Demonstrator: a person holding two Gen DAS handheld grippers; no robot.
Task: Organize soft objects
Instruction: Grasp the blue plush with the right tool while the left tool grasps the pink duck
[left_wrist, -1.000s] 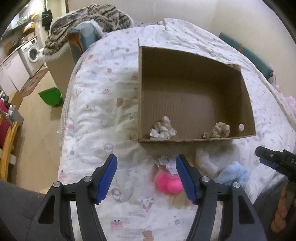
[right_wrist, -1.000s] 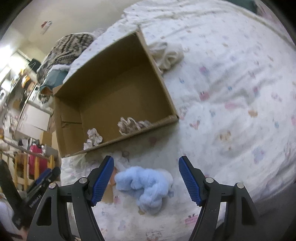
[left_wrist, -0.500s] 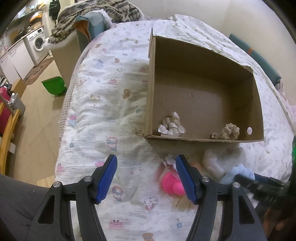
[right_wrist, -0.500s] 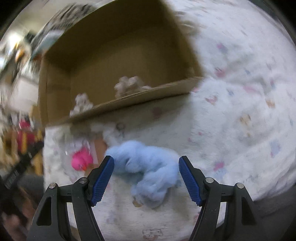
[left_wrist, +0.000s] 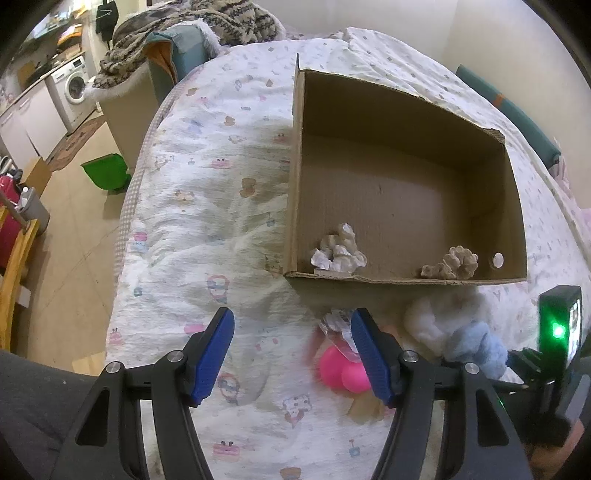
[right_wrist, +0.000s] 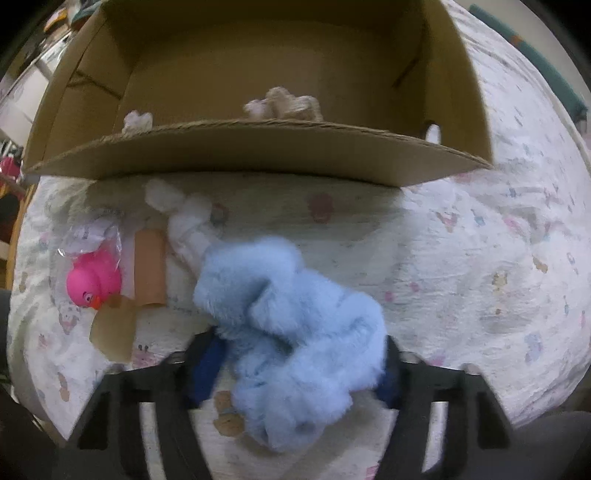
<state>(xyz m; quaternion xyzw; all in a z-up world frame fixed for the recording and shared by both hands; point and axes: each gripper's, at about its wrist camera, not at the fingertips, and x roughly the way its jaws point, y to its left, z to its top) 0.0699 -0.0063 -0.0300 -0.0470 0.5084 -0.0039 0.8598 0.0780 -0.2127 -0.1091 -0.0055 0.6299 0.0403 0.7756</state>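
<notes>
Right gripper (right_wrist: 295, 369) closing around the blue plush (right_wrist: 291, 332).
Left gripper (left_wrist: 291, 354) spread, empty; box (left_wrist: 291, 177) at 12 o'clock.

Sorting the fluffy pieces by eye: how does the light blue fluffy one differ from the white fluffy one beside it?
The light blue fluffy piece is bulkier and bunched into a thick twist; the white fluffy piece is slimmer and stretched out. The blue one sits between the right gripper's closing jaws; the white one lies free, nearer the cardboard box. Both are plush and lie on the bedspread outside the box.
</notes>
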